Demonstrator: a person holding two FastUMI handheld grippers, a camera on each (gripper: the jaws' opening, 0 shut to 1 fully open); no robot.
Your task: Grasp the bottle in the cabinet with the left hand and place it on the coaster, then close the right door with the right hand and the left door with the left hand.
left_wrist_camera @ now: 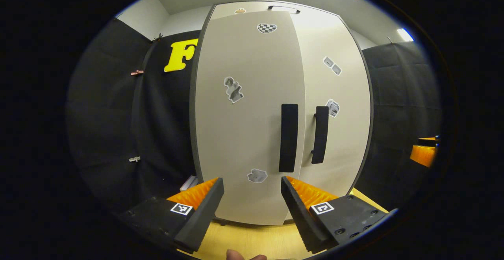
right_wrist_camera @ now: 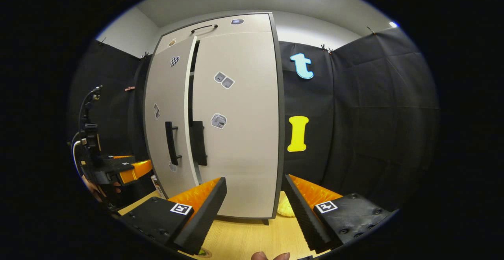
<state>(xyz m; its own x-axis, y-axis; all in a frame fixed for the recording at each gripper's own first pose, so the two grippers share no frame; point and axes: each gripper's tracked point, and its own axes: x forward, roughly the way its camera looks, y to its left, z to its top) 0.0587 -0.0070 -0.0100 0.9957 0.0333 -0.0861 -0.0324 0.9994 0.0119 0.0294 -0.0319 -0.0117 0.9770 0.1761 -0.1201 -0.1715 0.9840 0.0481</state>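
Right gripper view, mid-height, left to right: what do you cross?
Left gripper held at the far left → left door with its handle → right door's handle → right door with its stickers → black booth wall.

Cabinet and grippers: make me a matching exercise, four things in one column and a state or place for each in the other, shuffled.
Things:
1. left door
2. right door
3. left gripper
4. checkered sticker

States or places:
A. near the top of the left door
B. open, holding nothing
C. closed against the cabinet
D. slightly ajar

Pairs: 1-D, 2-C, 3-B, 4-A
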